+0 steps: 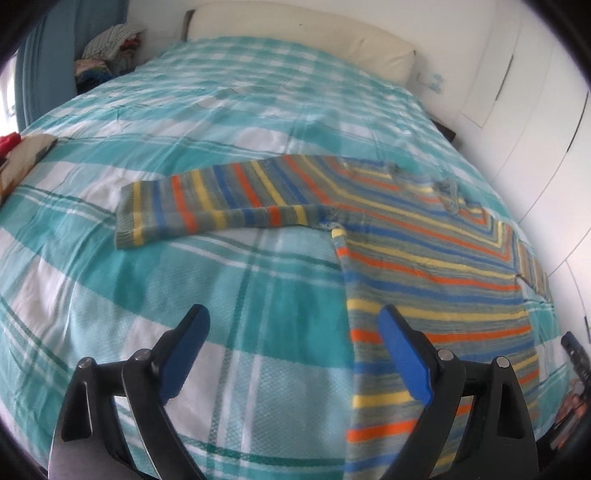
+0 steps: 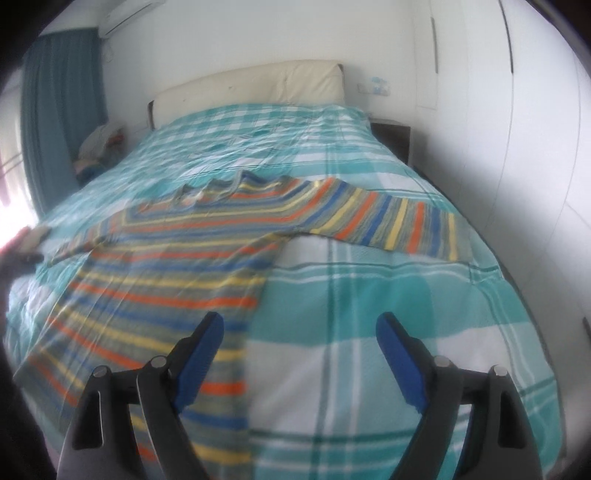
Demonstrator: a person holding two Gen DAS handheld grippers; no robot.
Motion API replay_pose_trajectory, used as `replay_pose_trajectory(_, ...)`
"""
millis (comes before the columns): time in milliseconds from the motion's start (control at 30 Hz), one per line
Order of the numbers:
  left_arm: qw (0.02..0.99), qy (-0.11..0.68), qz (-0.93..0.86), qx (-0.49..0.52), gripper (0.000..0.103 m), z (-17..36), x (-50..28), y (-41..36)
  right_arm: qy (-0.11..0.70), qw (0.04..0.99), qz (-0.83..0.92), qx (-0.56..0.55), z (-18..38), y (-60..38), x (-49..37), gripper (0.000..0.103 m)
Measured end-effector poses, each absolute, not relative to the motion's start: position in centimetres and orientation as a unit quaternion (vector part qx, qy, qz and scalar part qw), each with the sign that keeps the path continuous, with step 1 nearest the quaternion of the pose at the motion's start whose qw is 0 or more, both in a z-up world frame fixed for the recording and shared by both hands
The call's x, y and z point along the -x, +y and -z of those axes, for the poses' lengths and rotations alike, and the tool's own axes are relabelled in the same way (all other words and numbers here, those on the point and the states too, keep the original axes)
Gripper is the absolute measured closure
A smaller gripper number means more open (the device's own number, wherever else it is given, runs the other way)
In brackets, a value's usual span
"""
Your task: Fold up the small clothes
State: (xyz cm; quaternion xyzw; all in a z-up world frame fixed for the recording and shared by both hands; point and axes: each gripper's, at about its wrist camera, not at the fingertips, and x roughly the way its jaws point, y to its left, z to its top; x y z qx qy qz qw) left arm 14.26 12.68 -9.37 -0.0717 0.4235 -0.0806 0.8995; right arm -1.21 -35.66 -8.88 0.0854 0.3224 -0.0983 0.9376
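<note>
1. A striped sweater lies flat on the teal plaid bedspread, sleeves spread out to either side and neckline toward the far headboard; no fold shows in it, so I judge the folding not yet begun.
2. The left gripper hovers at the near left edge of the body, jaws spread wide and holding nothing; its right finger is over the striped knit and its left finger over bare bedspread; whether either touches the cloth cannot be told.
3. The right gripper is likewise wide open and empty, straddling the sweater's near right edge; one finger over the stripes, the other over the plaid.
4. What could go wrong: a closing jaw may pinch the bedspread along with the knit, since both are soft and the edge lies flush on it; the cover would then lift with the fold.
5. A grip on one layer only, or uneven lifts by the two hands, would likely leave the body skewed and the sleeves dragging.
6. The left sleeve shows full length only in the left wrist view; the right one is foreshortened at the far right there.
7. The right sleeve shows fully in the right wrist view, as does a teal curtain; the left view alone gives a clear look at a pile of clothes at the far left.
</note>
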Motion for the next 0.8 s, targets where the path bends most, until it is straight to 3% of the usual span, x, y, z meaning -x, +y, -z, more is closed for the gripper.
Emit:
replay_pose_trajectory(267, 0.892, 0.449, 0.016, 0.051, 0.009, 14.6, -15.3, 14.3, 0.357, 0.907, 0.144, -0.168, 14.8, -40.9, -0.4, 0.018)
replay_pose_trajectory(467, 0.890, 0.457, 0.010, 0.010, 0.003, 15.0, -15.5, 12.7, 0.354, 0.913, 0.138, -0.148, 15.1, -40.2, -0.5, 0.007)
replay_pose_trajectory(800, 0.881, 0.472, 0.006, 0.010, 0.000, 15.6, -15.9, 12.6, 0.347, 0.916, 0.133, -0.151, 15.4, -40.3, -0.5, 0.005)
